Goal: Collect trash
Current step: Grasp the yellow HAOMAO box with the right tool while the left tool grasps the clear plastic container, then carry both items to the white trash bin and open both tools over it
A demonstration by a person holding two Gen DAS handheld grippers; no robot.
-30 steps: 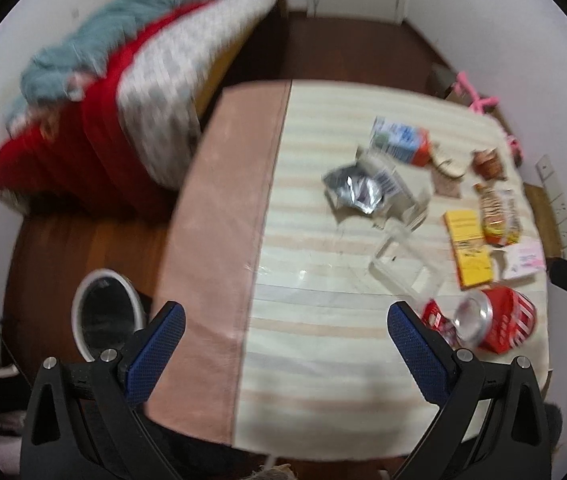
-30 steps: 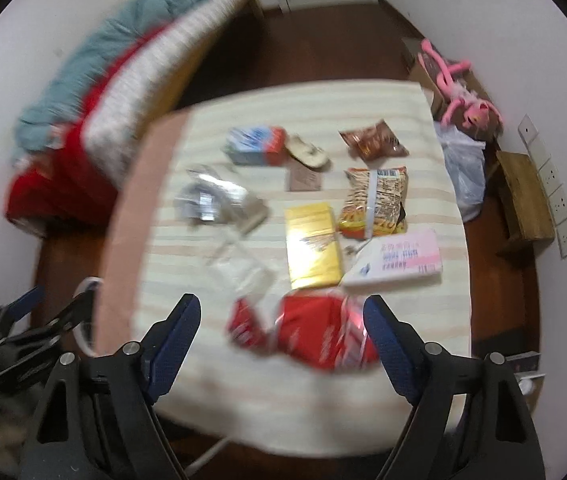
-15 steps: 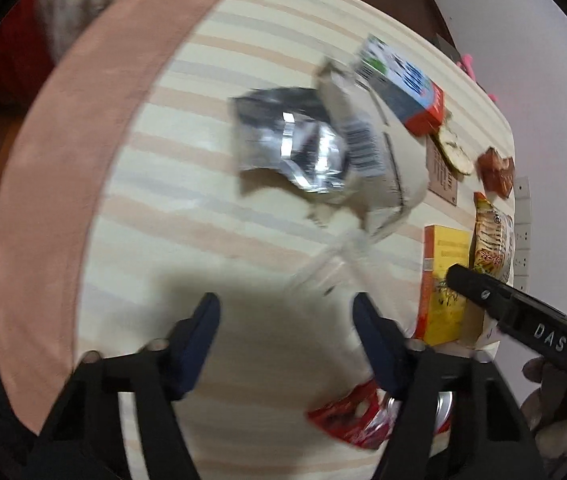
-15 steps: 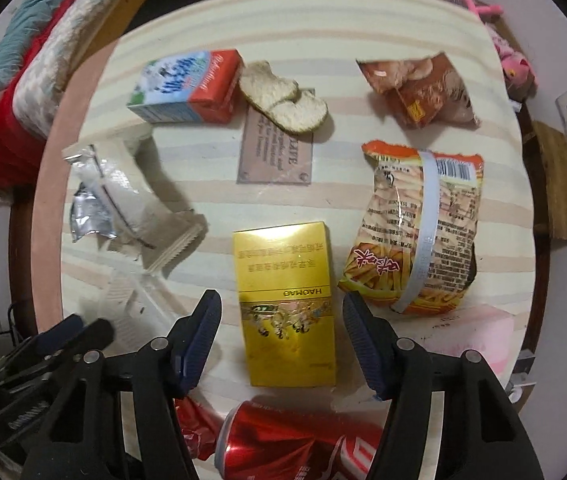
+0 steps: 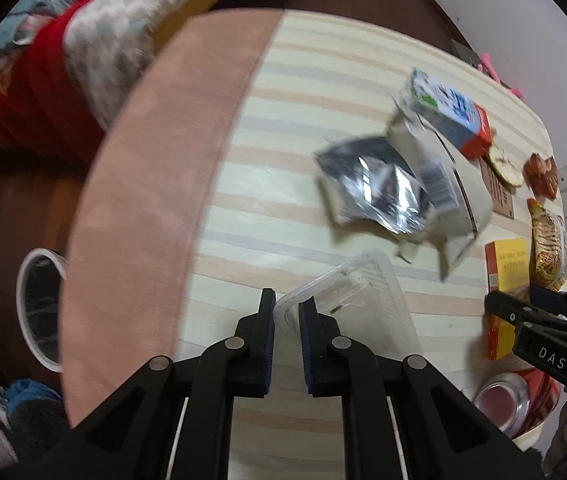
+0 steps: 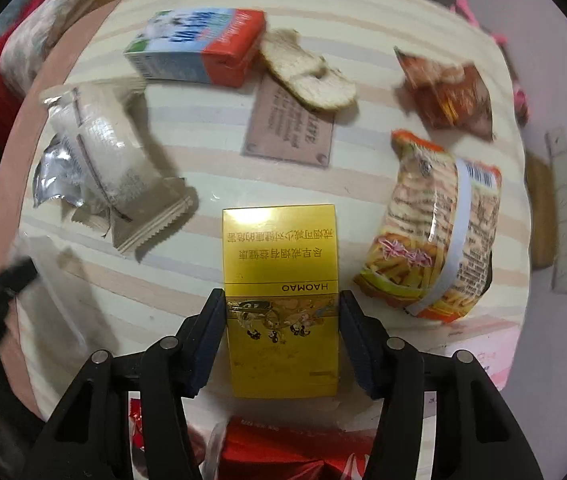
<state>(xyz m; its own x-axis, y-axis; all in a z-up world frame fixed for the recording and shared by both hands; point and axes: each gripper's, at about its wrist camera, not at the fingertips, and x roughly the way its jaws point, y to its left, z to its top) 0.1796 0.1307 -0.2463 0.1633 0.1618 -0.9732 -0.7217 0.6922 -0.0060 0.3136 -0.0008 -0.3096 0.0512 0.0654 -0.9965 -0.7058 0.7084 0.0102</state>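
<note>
My left gripper (image 5: 286, 304) is shut on the near corner of a clear plastic tray (image 5: 363, 292), which lies on the striped tablecloth (image 5: 283, 80). In the right wrist view a yellow box (image 6: 279, 248) lies flat between the closing jaws of my right gripper (image 6: 281, 300), and the pads meet its two long sides. That gripper (image 5: 523, 312) also shows at the right edge of the left wrist view, over the same yellow box (image 5: 507, 256). A crushed red can (image 6: 283, 448) lies just below the box, partly hidden by the fingers.
A milk carton (image 6: 199, 48), bread slice (image 6: 307, 76), brown card (image 6: 287, 128), white and silver wrapper (image 6: 111, 160), orange snack bag (image 6: 439, 232) and brown wrapper (image 6: 447, 96) lie around. A white-rimmed bin (image 5: 39, 312) stands on the floor left of the table, by piled bedding (image 5: 63, 52).
Both grippers came down to the table and closed. The left one took the clear tray's corner. The right one narrowed around the yellow box.
</note>
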